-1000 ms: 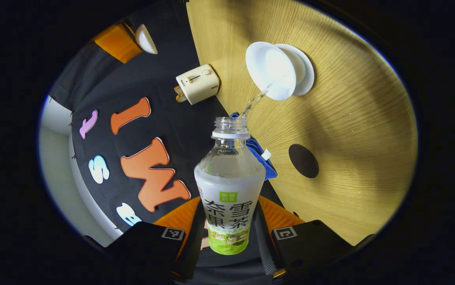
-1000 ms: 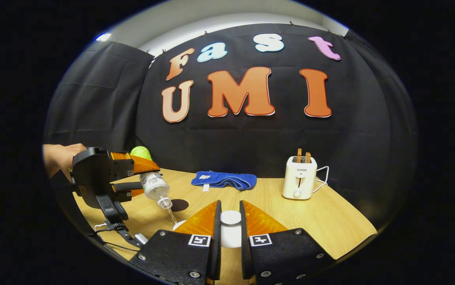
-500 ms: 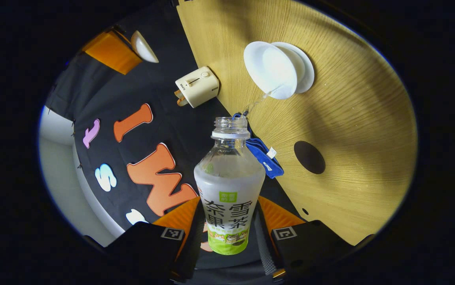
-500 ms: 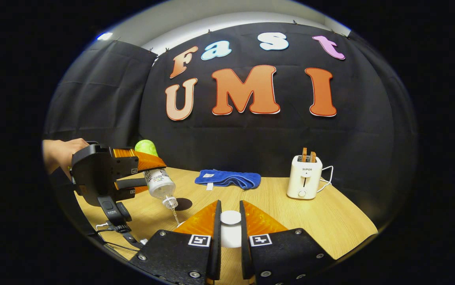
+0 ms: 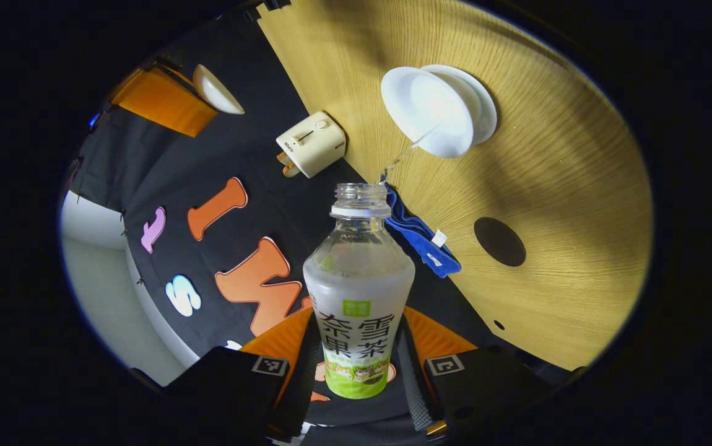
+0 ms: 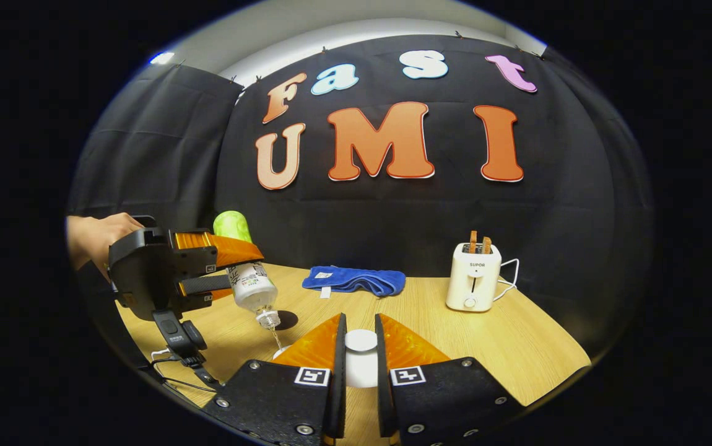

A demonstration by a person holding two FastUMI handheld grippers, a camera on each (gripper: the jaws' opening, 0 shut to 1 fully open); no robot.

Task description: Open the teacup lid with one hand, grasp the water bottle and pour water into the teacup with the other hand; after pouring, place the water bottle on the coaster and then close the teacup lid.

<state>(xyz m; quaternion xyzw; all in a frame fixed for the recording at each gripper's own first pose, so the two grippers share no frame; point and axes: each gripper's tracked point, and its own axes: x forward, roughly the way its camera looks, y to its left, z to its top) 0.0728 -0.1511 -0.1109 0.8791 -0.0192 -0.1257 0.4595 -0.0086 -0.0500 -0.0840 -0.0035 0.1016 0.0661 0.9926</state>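
Note:
My left gripper [image 5: 358, 317] is shut on a clear water bottle [image 5: 359, 279] with a white and green label. The bottle is tipped neck-down and open. A thin stream of water [image 5: 400, 156] runs from its mouth into the white teacup [image 5: 425, 110], which stands on a saucer [image 5: 485, 110]. On the table beside the cup lies the dark round coaster [image 5: 499, 241]. My right gripper [image 6: 360, 318] is shut on the knob of the white teacup lid [image 6: 361, 365], held off the cup. In the right gripper view the left gripper [image 6: 173, 272] tilts the bottle [image 6: 252, 290] over the cup's rim [image 6: 280, 353].
A folded blue cloth [image 6: 353, 280] lies at the back of the wooden table [image 6: 517, 347]. A white toaster [image 6: 472, 285] with its cord stands at the back right. A hand [image 6: 93, 238] holds the left gripper; a cable hangs below it.
The left gripper has tipped the bottle a little steeper and rolled, so table and wall have turned in its view. Water keeps flowing. The right gripper holds the lid still.

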